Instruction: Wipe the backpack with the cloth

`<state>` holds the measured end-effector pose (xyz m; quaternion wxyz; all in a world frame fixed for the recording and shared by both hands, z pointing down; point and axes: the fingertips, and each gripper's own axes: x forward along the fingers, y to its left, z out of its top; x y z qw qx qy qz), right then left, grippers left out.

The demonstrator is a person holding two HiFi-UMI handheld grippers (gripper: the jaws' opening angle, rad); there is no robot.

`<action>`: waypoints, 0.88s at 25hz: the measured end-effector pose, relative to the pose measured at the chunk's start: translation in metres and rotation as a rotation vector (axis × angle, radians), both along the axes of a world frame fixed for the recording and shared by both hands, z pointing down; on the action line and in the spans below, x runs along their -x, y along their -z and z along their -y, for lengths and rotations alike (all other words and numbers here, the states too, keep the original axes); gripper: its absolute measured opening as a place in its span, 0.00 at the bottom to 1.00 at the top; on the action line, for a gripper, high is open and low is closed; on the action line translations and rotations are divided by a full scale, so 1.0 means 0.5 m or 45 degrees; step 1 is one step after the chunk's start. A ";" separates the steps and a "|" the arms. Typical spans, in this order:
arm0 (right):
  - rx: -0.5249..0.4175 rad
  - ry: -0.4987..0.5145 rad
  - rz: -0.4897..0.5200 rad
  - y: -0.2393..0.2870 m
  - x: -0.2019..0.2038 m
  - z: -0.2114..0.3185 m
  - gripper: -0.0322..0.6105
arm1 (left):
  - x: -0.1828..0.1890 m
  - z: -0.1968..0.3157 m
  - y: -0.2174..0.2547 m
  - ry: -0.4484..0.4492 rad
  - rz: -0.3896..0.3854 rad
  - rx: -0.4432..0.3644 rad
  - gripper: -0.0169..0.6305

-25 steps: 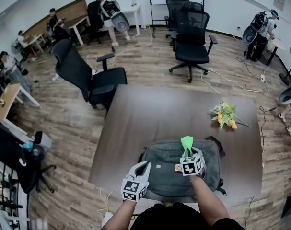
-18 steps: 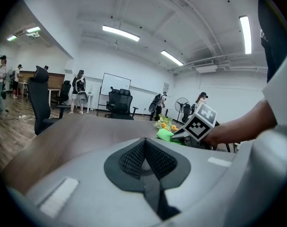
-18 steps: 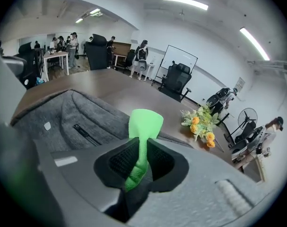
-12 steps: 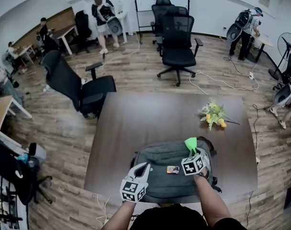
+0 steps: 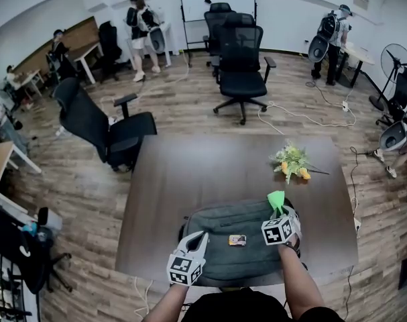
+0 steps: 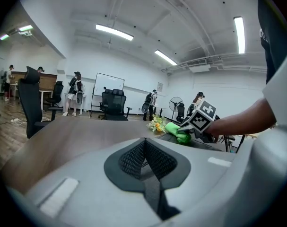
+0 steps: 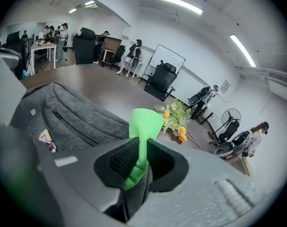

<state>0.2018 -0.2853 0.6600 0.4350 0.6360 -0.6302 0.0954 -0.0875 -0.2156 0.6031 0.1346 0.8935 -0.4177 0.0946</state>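
1. Backpack point(image 5: 237, 250): grey, lying flat on the bench point(image 5: 190, 173).
2. Cloth point(image 5: 276, 200): green, standing up at the backpack's far right corner; the right claw point(image 5: 281, 213) is clamping its jaws on the lower fold.
3. Left claw point(image 5: 198, 239): jaws are resting together, gripping nothing, at the backpack's near left corner.
4. Risk: the cloth's loose end is pointing upward, so a stroke is likely brushing little fabric. Nothing is pinning the backpack, so it may be sliding toward the flowers point(image 5: 292, 161) beyond it.

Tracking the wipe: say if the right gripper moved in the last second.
Yes. The right gripper slid rightward, away from the small tag on the backpack.
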 end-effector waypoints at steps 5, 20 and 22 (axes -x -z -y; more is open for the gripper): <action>-0.071 0.005 0.132 0.034 0.034 0.002 0.14 | 0.018 0.010 0.015 0.071 -0.035 -0.028 0.05; -0.098 0.412 0.427 0.057 0.371 -0.044 0.14 | 0.116 -0.016 0.022 0.246 0.037 -0.036 0.05; -0.082 0.471 0.437 0.050 0.407 -0.051 0.14 | 0.132 -0.023 0.018 0.279 0.039 -0.028 0.05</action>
